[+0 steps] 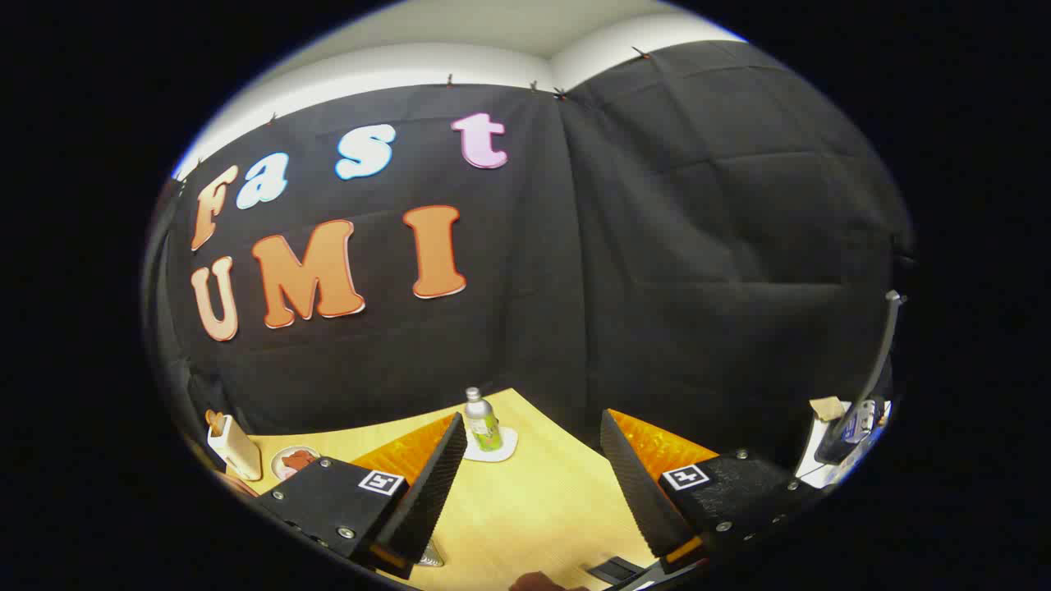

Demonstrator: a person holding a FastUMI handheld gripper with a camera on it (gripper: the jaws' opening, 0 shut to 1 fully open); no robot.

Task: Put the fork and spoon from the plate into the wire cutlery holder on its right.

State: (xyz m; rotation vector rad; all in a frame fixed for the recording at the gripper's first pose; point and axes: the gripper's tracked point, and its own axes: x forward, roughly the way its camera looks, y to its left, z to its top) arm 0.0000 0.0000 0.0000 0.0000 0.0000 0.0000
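Note:
My gripper (532,427) is held high above a light wooden table (534,509) and stands open, with nothing between its fingers. The left finger (427,492) and the right finger (636,492) are spread wide apart, and bare tabletop shows in the gap. A small piece of metal (429,558) peeks out under the left finger near the table's near edge; I cannot tell what it is.
A small bottle (481,423) with a green label stands on a white coaster (493,450) at the far table edge, just beyond the left fingertip. Far left are a small plate of food (293,461) and a pale carton (234,447). A stand with a device (858,410) rises on the right.

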